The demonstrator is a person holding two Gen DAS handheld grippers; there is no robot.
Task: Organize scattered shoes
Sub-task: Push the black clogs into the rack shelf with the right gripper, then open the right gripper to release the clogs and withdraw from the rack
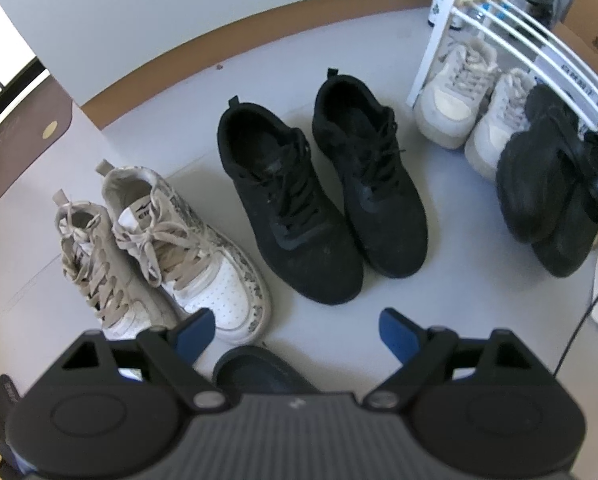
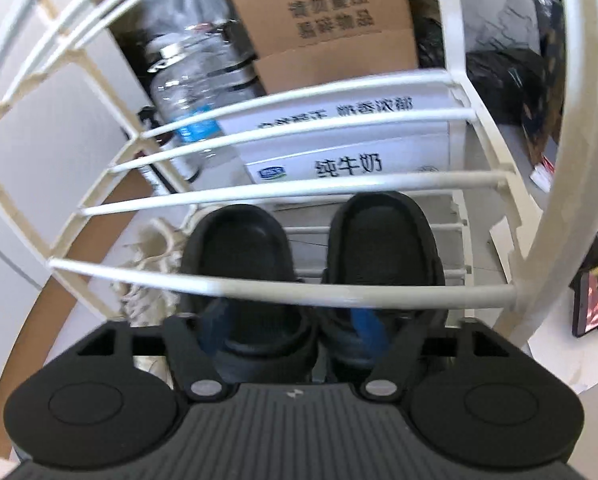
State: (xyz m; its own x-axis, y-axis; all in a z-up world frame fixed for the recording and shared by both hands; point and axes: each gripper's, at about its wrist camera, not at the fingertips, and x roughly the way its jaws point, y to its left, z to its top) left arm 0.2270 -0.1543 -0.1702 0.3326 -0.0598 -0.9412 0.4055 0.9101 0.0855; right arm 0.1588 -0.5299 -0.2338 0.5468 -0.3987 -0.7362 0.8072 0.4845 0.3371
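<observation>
— Where are the black slippers [image 2: 311,264]?
— On the white shoe rack [image 2: 283,292], heels hidden behind my right tool [image 2: 295,332], which stands wide, gripping nothing.
— And the left tool [image 1: 295,334]?
— Wide, empty; a dark shoe [image 1: 259,370] sits half hidden beneath.

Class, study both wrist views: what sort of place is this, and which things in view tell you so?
Probably a home entryway or storage corner. Pairs of shoes stand on the floor, such as the black sneakers, beside a white shoe rack, with a cardboard box and other stored goods behind it.
</observation>
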